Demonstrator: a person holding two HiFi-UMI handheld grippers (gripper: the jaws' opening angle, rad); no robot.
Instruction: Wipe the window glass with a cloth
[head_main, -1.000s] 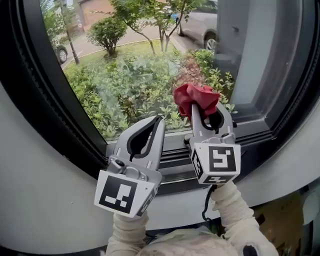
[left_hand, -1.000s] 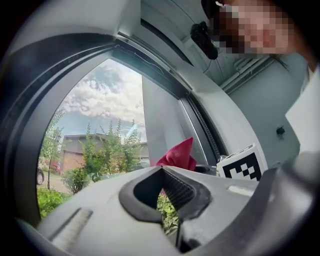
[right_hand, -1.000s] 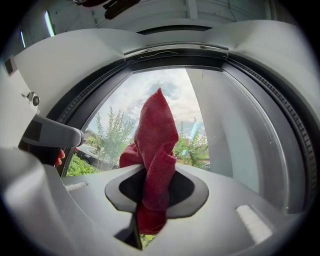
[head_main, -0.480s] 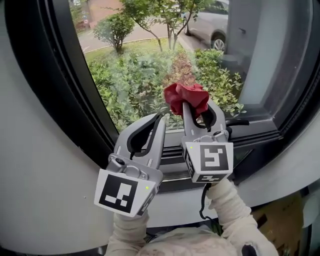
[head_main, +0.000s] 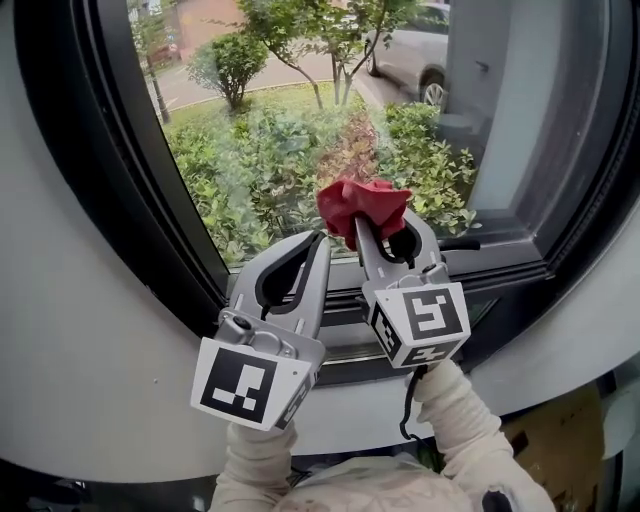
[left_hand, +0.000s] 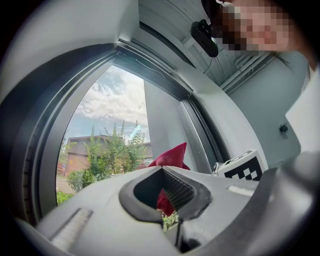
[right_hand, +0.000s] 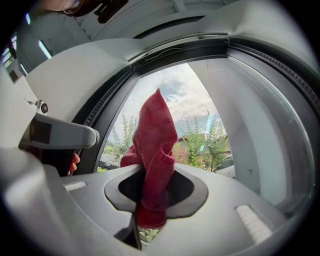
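Observation:
A crumpled red cloth (head_main: 357, 205) is pinched in my right gripper (head_main: 385, 228), which is shut on it and holds it against the lower part of the window glass (head_main: 290, 150). In the right gripper view the red cloth (right_hand: 155, 150) rises out of the closed jaws in front of the pane. My left gripper (head_main: 318, 245) hangs just left of the right one, shut with nothing in it, its tips near the bottom of the glass. The cloth (left_hand: 169, 159) shows beyond its jaws in the left gripper view.
The dark window frame (head_main: 130, 200) curves round the glass, with a grey sill and track (head_main: 500, 255) below it. A small black handle (head_main: 460, 243) sticks out on the sill to the right. Shrubs and a parked car lie outside.
My right gripper has carried the cloth leftward and slightly down along the lower glass. The left gripper has stayed almost still.

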